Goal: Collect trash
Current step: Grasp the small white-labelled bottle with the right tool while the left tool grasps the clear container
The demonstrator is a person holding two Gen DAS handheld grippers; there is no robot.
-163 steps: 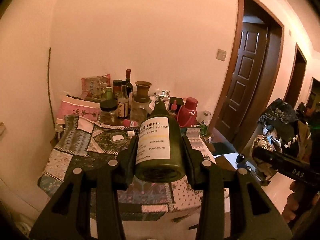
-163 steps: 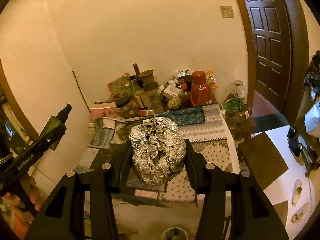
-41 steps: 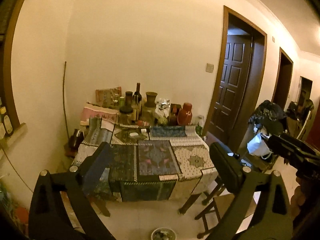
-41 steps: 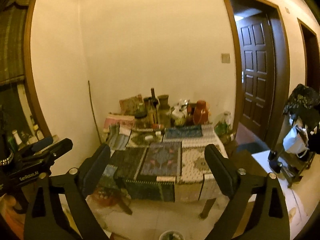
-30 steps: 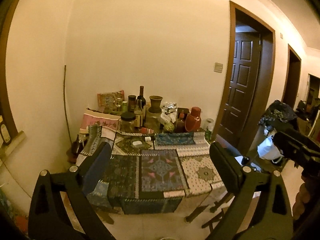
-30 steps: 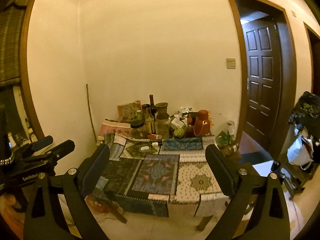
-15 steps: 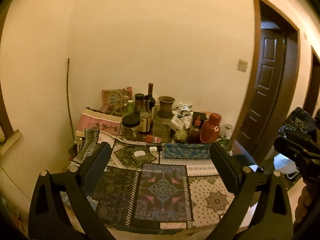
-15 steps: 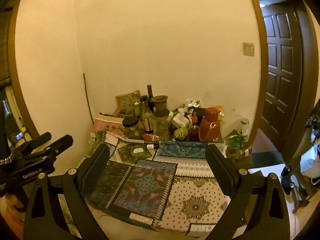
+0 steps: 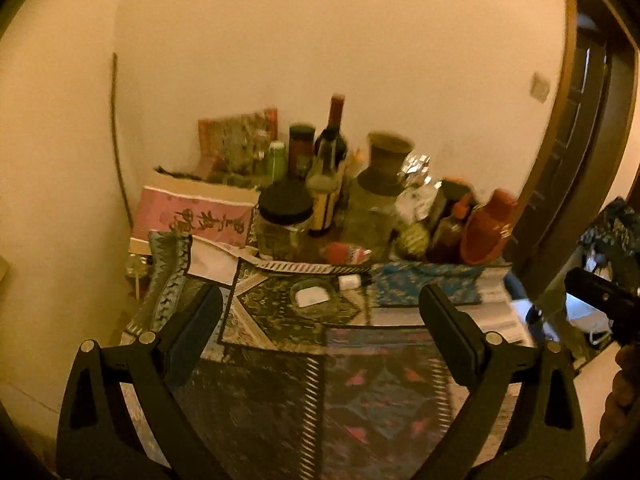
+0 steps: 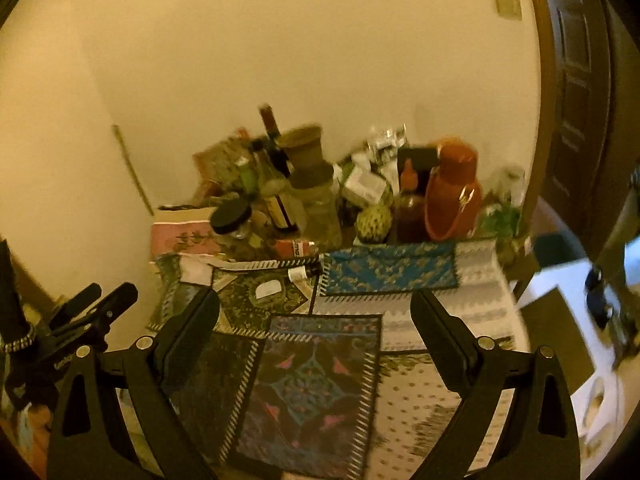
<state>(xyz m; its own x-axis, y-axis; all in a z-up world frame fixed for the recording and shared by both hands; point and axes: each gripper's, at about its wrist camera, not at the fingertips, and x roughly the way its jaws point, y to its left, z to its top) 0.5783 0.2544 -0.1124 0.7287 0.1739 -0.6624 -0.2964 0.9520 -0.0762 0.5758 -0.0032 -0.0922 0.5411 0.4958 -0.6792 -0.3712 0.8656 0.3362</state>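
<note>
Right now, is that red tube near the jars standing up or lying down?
Lying down. The red tube rests on its side on the tablecloth, in front of the black-lidded jar.

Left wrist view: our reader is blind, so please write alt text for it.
The open, empty left gripper hangs over a table covered in patterned cloths. Bottles, jars and a red flask crowd the far edge by the wall; a small white packet lies nearer.

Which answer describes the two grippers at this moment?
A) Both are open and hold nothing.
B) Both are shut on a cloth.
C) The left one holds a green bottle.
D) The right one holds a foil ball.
A: the left gripper and the right gripper each show wide-spread jaws with only the patterned table visible between them.
</note>
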